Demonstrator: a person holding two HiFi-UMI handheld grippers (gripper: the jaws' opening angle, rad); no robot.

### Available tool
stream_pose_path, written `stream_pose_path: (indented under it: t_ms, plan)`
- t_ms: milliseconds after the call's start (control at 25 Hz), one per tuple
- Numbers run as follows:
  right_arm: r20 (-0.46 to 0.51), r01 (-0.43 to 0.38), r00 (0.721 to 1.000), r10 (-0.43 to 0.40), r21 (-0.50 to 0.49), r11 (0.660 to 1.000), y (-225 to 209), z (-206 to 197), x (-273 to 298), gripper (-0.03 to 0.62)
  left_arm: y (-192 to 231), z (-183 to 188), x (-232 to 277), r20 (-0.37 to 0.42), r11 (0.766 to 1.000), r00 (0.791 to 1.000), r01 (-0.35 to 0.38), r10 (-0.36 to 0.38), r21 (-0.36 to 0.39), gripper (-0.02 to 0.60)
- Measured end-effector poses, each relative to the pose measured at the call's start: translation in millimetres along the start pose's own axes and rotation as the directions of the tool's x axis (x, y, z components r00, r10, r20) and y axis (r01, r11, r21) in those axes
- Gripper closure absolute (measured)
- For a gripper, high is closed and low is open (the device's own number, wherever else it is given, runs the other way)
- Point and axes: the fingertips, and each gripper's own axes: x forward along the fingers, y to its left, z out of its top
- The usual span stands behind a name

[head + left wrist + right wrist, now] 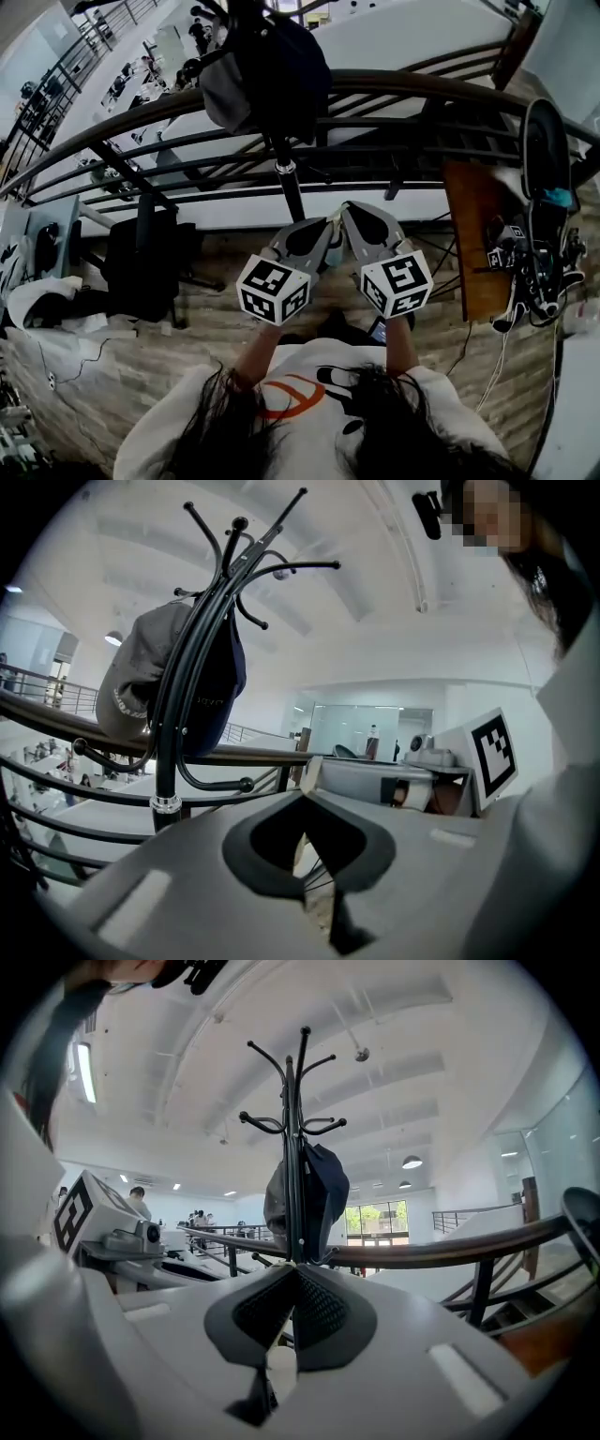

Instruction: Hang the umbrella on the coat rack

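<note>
Head view: where do the claws sit?

— Side by side, tips almost touching. The left claw (pixel 323 230) and right claw (pixel 354 214) both point at the black metal coat rack with curved hooks (pixel 286 178). The rack stands just beyond them, in front of the dark curved handrail (pixel 422 89). Wooden plank floor (pixel 187 347) underneath.

And the umbrella?

— The pale umbrella (pixel 335 246) shows only as a sliver between the two claws in this view. In the left gripper view the umbrella (pixel 317 892) appears as pale fabric and thin dark ribs in the gap just behind the pads. In the right gripper view a pale piece of the umbrella (pixel 281 1365) sits in the same spot. It is near the rack but apart from it, on no hook.

State of the claws?

— On the left claw (pixel 302 803) the pads are drawn together at the tips, closed on the umbrella. The right claw (pixel 292 1274) is the same, pads meeting, clamped on the umbrella. I cannot tell which part of it each one pinches.

Anything on the rack?

— A grey cap (pixel 131 691) and a dark navy bag (pixel 220 686) hang from the upper hooks. The coat rack (pixel 164 742) stands left of the left claw. In the right gripper view its pole (pixel 292 1147) rises straight above the tips.
</note>
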Motion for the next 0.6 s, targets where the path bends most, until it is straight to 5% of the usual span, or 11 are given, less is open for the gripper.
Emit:
stream_pose_path:
  t_ms: [600]
  plan:
    - [-0.056,-0.170,0.985,0.165,-0.098,0.981,-25.7,-17.6,46.8,0.569,35.7,-4.5,26.5,-0.003,0.986,0.986,-0.164,0.164,-0.035,0.581]
